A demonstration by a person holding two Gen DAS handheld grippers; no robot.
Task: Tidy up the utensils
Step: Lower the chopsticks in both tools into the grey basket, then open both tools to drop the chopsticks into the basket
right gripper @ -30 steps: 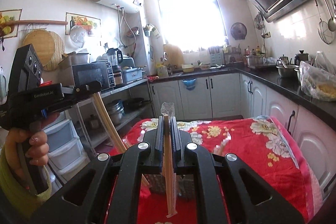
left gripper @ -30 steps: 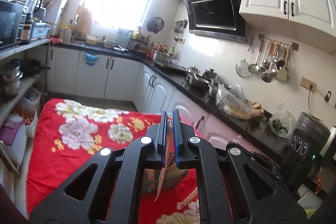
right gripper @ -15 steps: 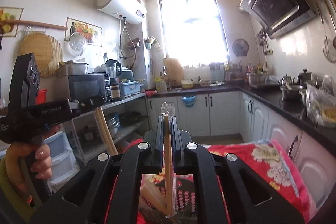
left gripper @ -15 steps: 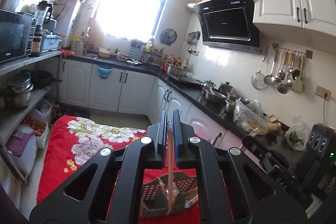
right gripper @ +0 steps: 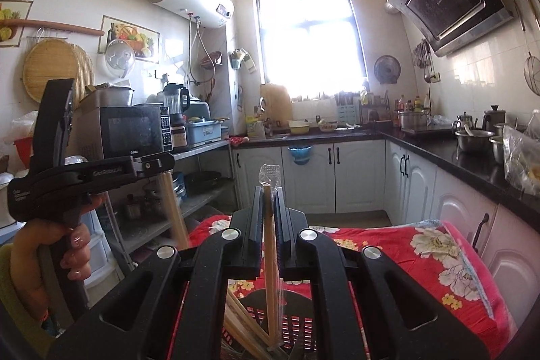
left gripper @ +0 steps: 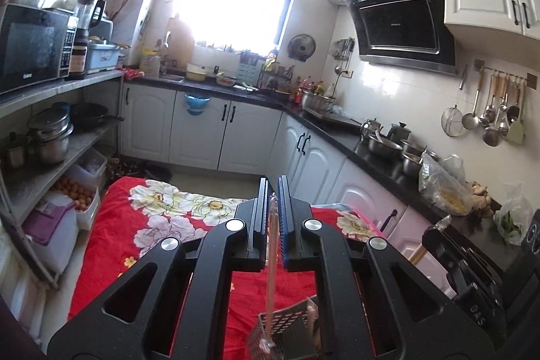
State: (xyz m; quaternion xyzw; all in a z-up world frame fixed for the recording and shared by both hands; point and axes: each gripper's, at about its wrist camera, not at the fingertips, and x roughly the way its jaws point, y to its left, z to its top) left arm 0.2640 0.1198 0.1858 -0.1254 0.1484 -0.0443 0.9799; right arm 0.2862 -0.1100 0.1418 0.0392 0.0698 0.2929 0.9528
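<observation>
Left gripper (left gripper: 272,225): matt black plastic body, bright metal pivot pins, ribbed blue liner on one jaw. Right gripper (right gripper: 269,225): same matt black plastic, metal pins. Chopsticks (right gripper: 270,258): pale wood, smooth, in a glossy clear plastic sleeve. Basket (left gripper: 287,331): perforated grey plastic, matt. Cloth (left gripper: 152,225): red floral fabric, soft, matt. Surface (right gripper: 449,154): black, polished, reflective. Pots (left gripper: 384,145): shiny metal. Hood (left gripper: 398,19): glossy black glass with a brushed metal edge. Cabinets (left gripper: 199,134): white, semi-gloss.
</observation>
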